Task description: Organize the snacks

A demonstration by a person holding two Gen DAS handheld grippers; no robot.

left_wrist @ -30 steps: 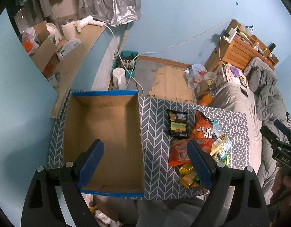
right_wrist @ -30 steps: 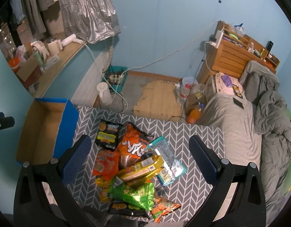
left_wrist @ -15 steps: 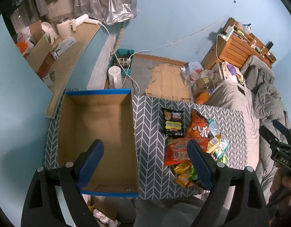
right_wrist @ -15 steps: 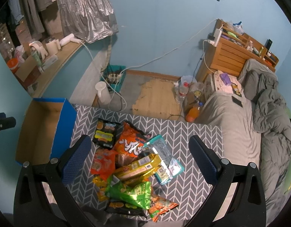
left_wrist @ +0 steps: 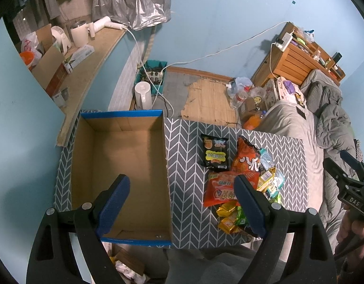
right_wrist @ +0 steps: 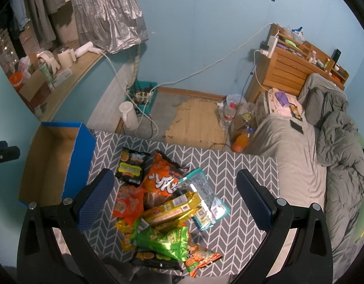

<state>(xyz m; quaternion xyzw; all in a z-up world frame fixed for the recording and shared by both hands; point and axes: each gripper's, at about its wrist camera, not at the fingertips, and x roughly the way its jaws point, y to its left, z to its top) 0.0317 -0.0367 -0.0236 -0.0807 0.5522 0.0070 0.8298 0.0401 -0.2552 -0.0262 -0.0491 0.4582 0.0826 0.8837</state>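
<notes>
— Since a second ago, what has shifted in the left view?
— Little: the left gripper [left_wrist: 179, 203] drifts slightly, fingers apart, above the empty box [left_wrist: 120, 172] (snack pile [left_wrist: 238, 184] lies right of the box).
— And the right view?
— The right gripper [right_wrist: 174, 196], fingers apart and holding nothing, hangs directly over the pile, so it's nearer; the orange bag [right_wrist: 161, 179] runs lengthwise away from the box's blue wall.

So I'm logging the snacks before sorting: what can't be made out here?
- Snack pile, right wrist view: lower packets buried under the green bag; count unclear.
- Left wrist view: the left gripper covers the pile's near side.
- Black packet: print too small.
- Cardboard box: near corner hidden by jaws.
</notes>
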